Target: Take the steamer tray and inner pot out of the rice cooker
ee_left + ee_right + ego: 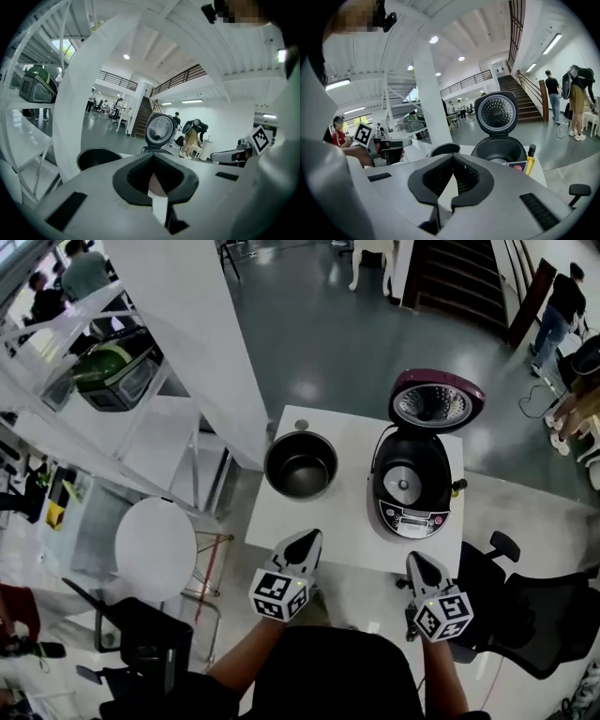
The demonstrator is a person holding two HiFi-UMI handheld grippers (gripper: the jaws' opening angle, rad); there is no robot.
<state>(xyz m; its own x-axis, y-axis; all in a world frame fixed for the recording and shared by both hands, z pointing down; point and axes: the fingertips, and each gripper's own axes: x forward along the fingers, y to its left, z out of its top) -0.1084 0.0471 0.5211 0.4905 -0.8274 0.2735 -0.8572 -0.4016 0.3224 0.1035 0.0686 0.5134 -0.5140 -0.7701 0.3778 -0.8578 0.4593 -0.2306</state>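
Forearms (253, 657) sat closest beneath the head camera, each ending in a marker cube and a gripper. I saw the left gripper (307, 540) with its fingers (136, 172) clenched together on nothing. The right gripper (418, 563) was the same, its fingers (433, 178) pressed tip to tip and empty. From above, both pairs of fingertips lay at the near edge of the white counter (356, 432).

Just ahead of the left fingers, the inner pot (300, 465) stood upright on the counter, already out of the rice cooker (410, 488) and clear of it. The cooker stood ahead of the right fingers, to the right of the pot, with its lid (437, 401) tipped up and back. A round metal plate (403, 486) showed down in the cooker's open well; I could not tell whether that was the steamer tray or the cooker's own floor. To the right of the right fingers, a small yellow bottle (529, 161) with a black cap stood beside the cooker. Across from the left fingers, the right gripper view caught the left gripper level beside it.
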